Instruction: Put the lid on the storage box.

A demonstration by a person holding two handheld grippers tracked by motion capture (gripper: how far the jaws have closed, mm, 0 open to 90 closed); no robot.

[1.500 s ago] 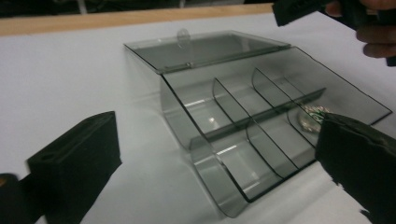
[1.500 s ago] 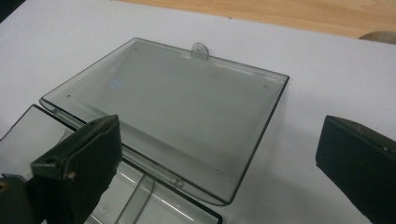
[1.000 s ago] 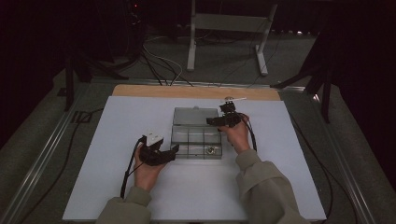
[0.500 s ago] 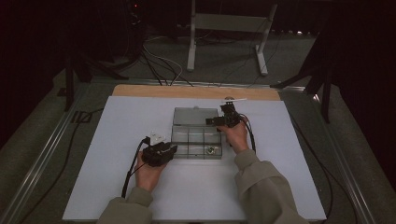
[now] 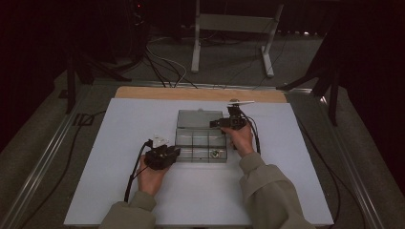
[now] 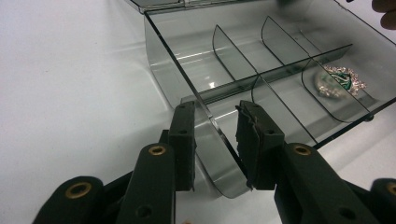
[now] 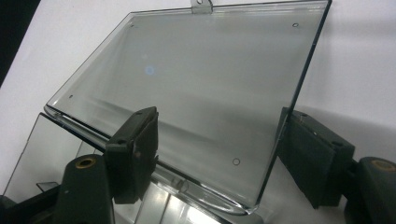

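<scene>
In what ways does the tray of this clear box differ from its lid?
The tray is split by curved dividers into compartments; the lid is one plain flat sheet. The tray holds a sparkling piece of jewellery in one compartment; the lid carries nothing. The lid has a small tab on its far edge; the tray shows none. Both are smoky, see-through plastic.

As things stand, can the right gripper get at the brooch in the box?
Probably yes. The lid lies folded back, so the brooch sits uncovered in its compartment. But the right gripper has its jaws either side of that lid and must back off first.
</scene>
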